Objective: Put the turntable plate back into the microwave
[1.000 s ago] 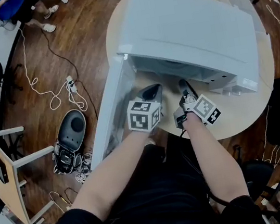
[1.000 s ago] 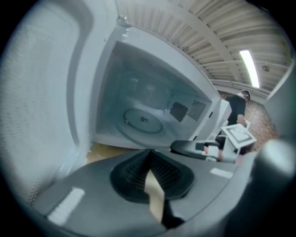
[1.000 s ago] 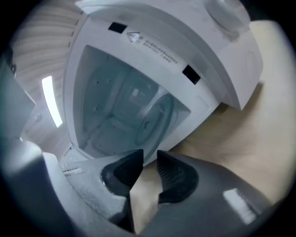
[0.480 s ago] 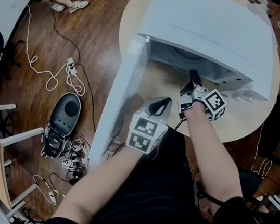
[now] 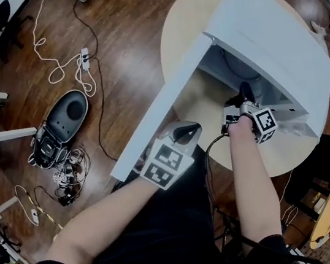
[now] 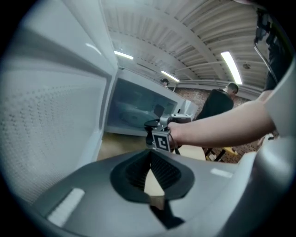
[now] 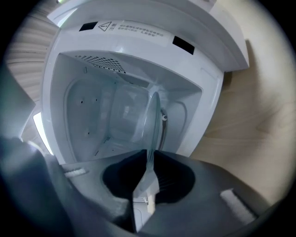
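The white microwave [image 5: 276, 48] stands on a round table with its door [image 5: 161, 110] swung wide open. My right gripper [image 5: 245, 94] reaches into the mouth of the cavity. In the right gripper view it [image 7: 149, 159] is shut on the rim of the clear glass turntable plate [image 7: 152, 120], which shows edge-on and tilted in front of the empty white cavity [image 7: 92, 115]. My left gripper [image 5: 187, 132] hangs back by the table's edge beside the door, shut with nothing between its jaws [image 6: 150, 159]. It looks towards the right gripper [image 6: 159, 132].
The table [image 5: 196, 17] is light wood. The door [image 6: 51, 106] walls off the left side. On the wooden floor to the left lie white cables [image 5: 71, 68] and a black device [image 5: 59, 129]. A person [image 6: 217, 99] stands in the background.
My left gripper has drawn back from the microwave's opening towards my body. My right gripper stays at the cavity mouth with the plate. The head view has swung, and the microwave now sits further right.
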